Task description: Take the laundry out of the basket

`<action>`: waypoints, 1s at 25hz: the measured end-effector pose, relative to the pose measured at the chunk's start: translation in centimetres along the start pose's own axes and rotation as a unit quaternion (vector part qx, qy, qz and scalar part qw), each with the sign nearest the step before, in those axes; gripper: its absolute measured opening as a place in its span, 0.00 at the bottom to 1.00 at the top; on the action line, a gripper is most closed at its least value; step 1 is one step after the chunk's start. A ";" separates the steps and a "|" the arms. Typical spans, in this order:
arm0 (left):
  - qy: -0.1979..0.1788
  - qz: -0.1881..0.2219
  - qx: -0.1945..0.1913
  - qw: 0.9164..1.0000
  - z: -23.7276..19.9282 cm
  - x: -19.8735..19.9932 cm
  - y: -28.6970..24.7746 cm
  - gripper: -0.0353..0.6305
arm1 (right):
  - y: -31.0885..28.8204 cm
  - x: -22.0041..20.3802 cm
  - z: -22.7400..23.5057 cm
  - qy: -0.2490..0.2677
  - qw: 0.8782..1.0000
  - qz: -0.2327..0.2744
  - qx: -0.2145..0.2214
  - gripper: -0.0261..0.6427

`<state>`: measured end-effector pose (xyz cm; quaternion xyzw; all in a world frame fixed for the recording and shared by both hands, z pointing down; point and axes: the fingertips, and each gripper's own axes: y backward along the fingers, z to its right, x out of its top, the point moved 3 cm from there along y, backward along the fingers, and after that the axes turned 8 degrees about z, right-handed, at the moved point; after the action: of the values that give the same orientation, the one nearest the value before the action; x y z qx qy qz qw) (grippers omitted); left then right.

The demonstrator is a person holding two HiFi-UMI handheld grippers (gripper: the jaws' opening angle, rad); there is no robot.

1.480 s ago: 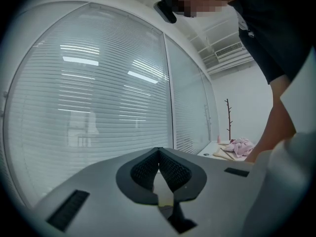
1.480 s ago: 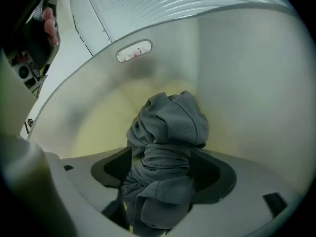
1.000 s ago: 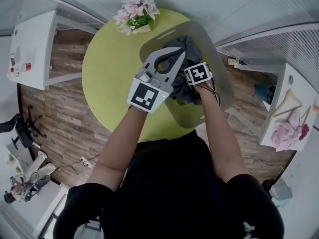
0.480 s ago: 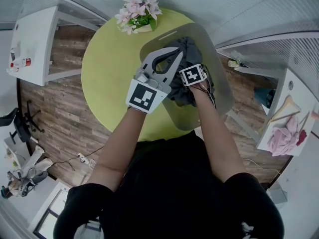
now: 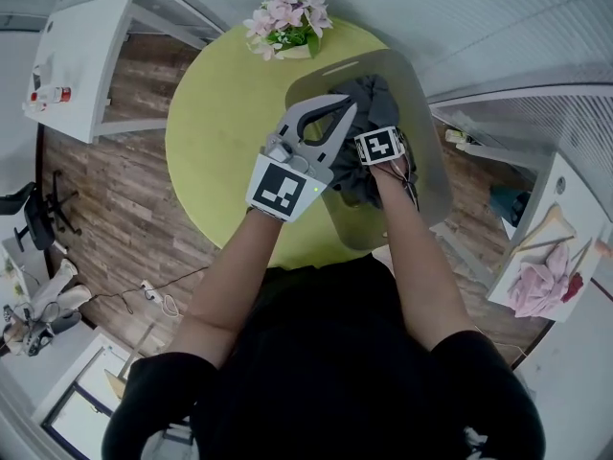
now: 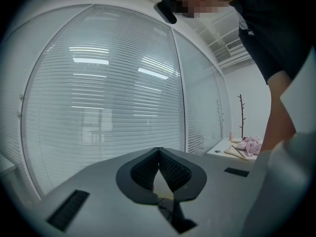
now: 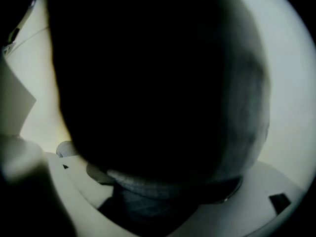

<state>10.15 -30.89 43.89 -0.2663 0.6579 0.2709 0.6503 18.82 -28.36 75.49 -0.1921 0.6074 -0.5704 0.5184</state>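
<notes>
Two grippers work over the grey basket point(image 5: 426, 151), which stands on the round green table point(image 5: 220, 142). The left gripper point(image 5: 345, 110) hangs above the basket's near rim, jaws pressed tip to tip with nothing between them (beyond them its view shows only window blinds point(image 6: 98, 107)). The right gripper point(image 5: 378, 149) is sunk into the dark laundry point(image 5: 372, 96) heaped inside the basket, its jaws clamped on a fold of it; cloth fills nearly all of its view

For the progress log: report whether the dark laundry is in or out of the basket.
In. The head view shows the dark laundry bunched inside the walls of the grey basket.
</notes>
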 end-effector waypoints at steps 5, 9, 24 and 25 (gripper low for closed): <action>-0.008 0.003 0.020 1.000 0.0 1.1 2.0 0.07 | 0.7 0.2 -0.2 0.013 1.000 0.007 -0.015 0.69; -0.014 0.005 0.032 0.999 0.1 1.8 3.4 0.07 | 0.9 0.1 0.2 0.010 1.000 0.006 -0.015 0.68; -0.030 -0.033 0.090 0.995 1.1 2.9 7.4 0.07 | 4.8 1.5 -2.0 0.087 0.996 0.015 0.024 0.59; -0.029 -0.033 0.094 0.995 1.2 3.0 7.6 0.07 | 5.3 1.6 -2.3 0.092 0.995 0.016 0.027 0.59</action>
<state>5.66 -24.65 41.00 -0.2177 0.6521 0.1940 0.6999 18.17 -27.09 69.72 -0.1146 0.6397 -0.5935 0.4747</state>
